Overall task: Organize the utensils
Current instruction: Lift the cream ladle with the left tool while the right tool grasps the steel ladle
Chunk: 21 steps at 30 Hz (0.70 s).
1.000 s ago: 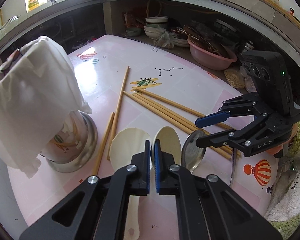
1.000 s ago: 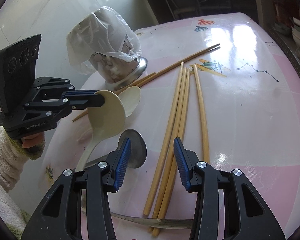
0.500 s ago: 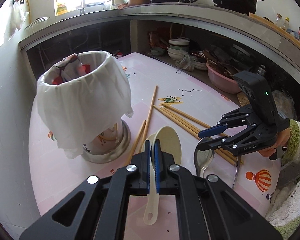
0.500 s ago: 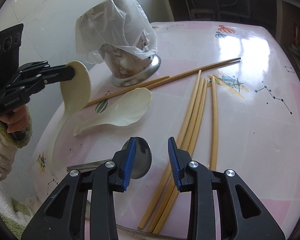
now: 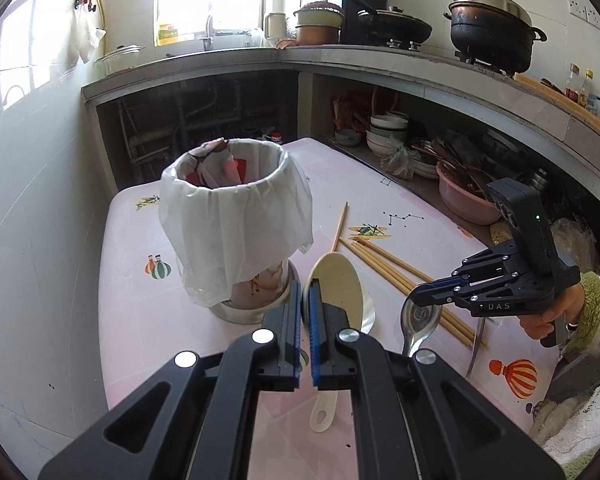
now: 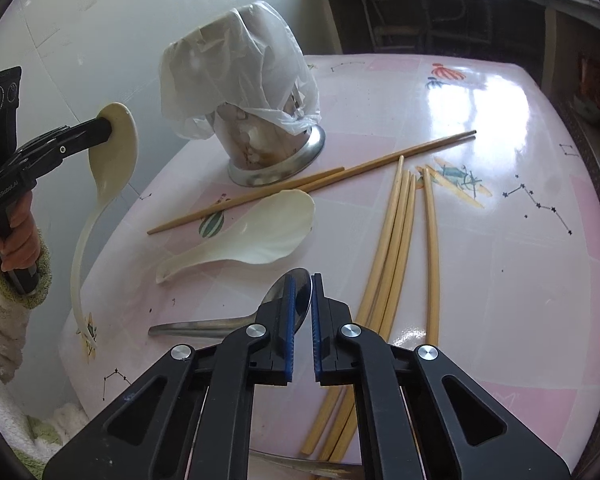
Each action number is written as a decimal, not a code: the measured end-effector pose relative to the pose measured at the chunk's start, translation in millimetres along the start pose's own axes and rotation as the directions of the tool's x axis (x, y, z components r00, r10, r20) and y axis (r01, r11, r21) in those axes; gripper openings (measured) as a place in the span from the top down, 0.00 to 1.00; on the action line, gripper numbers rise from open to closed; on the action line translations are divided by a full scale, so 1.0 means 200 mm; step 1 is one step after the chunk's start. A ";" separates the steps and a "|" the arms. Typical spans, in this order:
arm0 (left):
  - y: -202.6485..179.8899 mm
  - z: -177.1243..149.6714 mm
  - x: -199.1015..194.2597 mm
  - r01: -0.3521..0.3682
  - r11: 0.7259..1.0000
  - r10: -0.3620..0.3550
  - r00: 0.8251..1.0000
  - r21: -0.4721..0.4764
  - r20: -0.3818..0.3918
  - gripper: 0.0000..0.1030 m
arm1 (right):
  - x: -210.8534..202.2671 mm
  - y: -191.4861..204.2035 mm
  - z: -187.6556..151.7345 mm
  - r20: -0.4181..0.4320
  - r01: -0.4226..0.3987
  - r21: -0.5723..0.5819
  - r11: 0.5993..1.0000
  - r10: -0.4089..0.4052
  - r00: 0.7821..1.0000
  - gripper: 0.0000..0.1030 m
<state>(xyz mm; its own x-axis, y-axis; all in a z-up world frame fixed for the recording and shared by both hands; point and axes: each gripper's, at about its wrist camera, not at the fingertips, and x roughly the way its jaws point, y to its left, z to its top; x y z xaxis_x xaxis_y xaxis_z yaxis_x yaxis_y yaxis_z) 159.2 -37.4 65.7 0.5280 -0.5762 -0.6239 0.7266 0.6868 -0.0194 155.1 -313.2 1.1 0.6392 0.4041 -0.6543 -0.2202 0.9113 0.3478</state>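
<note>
Pinching the bowl of a cream ladle (image 5: pixel 338 288), the left gripper (image 5: pixel 305 320) has its fingers clamped on it edgewise, the long handle hanging free below; in the right view the ladle (image 6: pixel 112 148) is clear of the counter (image 6: pixel 520 280), left of the holder (image 6: pixel 240 76). The right gripper (image 6: pixel 300 320) has its fingers nearly together around the bowl of a metal spoon (image 6: pixel 296 296) that seems to lie on the counter; whether they grip it I cannot tell. A grip on a smooth curved bowl may slip, and the dangling handle could catch the holder's loose plastic liner or tip the holder. A white spoon (image 6: pixel 260 236) and scattered chopsticks (image 6: pixel 396 248) lie just beside the metal spoon, so a sideways drag would scatter them. Open room lies above the holder's mouth (image 5: pixel 236 164); the wall stands close on its left.
</note>
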 end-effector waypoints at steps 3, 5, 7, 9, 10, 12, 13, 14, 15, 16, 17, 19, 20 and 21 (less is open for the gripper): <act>0.01 0.01 -0.08 -0.030 0.999 0.031 0.999 -0.009 0.038 0.97 | -0.09 0.06 0.03 0.055 0.049 -0.029 0.998 -0.047 0.997 0.97; 0.02 0.04 -0.13 -0.055 0.998 0.056 0.996 -0.016 0.064 0.97 | -0.16 0.10 0.06 0.097 0.099 -0.052 0.994 -0.094 0.991 0.98; 0.03 0.08 -0.18 -0.076 0.997 0.078 0.992 -0.027 0.095 0.97 | -0.22 0.12 0.09 0.136 0.128 -0.060 0.990 -0.119 0.984 0.99; 0.05 0.14 -0.23 -0.104 0.994 0.109 0.986 -0.043 0.126 0.97 | -0.30 0.14 0.12 0.187 0.169 -0.065 0.983 -0.155 0.970 0.99; 0.07 0.18 -0.25 -0.125 0.990 0.132 0.981 -0.060 0.145 0.97 | -0.34 0.14 0.13 0.215 0.180 -0.059 0.982 -0.164 0.963 0.99; 0.12 0.27 -0.29 -0.160 0.981 0.177 0.968 -0.107 0.179 0.97 | -0.42 0.13 0.14 0.259 0.182 -0.036 0.983 -0.166 0.952 0.99; 0.14 0.32 -0.30 -0.189 0.973 0.213 0.957 -0.133 0.199 0.97 | -0.45 0.12 0.15 0.280 0.173 -0.022 0.985 -0.160 0.947 0.99; 0.16 0.36 -0.33 -0.217 0.963 0.248 0.944 -0.156 0.218 0.97 | -0.48 0.11 0.15 0.298 0.169 -0.010 0.986 -0.158 0.941 0.99; 0.18 0.41 -0.34 -0.237 0.955 0.276 0.929 -0.178 0.245 0.97 | -0.51 0.11 0.16 0.317 0.168 0.000 0.986 -0.159 0.935 0.99; 0.19 0.45 -0.37 -0.246 0.949 0.294 0.914 -0.195 0.278 0.97 | -0.53 0.10 0.16 0.334 0.164 0.012 0.986 -0.158 0.929 0.99; 0.19 0.49 -0.38 -0.255 0.944 0.312 0.897 -0.209 0.312 0.97 | -0.56 0.09 0.17 0.348 0.155 0.024 0.988 -0.154 0.925 0.99; 0.19 0.57 -0.39 -0.313 0.923 0.378 0.847 -0.224 0.374 0.97 | -0.59 0.07 0.17 0.368 0.129 0.045 0.991 -0.136 0.920 0.99; 0.18 0.60 -0.39 -0.349 0.910 0.412 0.817 -0.223 0.403 0.97 | -0.59 0.07 0.18 0.372 0.115 0.052 0.992 -0.127 0.919 0.99; 0.17 0.63 -0.38 -0.383 0.897 0.441 0.785 -0.220 0.435 0.97 | -0.60 0.06 0.18 0.372 0.104 0.057 0.993 -0.118 0.921 0.99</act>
<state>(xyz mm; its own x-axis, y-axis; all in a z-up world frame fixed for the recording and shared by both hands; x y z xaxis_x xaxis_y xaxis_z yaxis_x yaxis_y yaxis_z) 199.3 -26.2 209.8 0.9263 -0.3419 -0.1584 0.3533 0.9342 0.0495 102.3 -353.8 106.9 0.8887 0.2353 -0.3935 -0.1098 0.9425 0.3157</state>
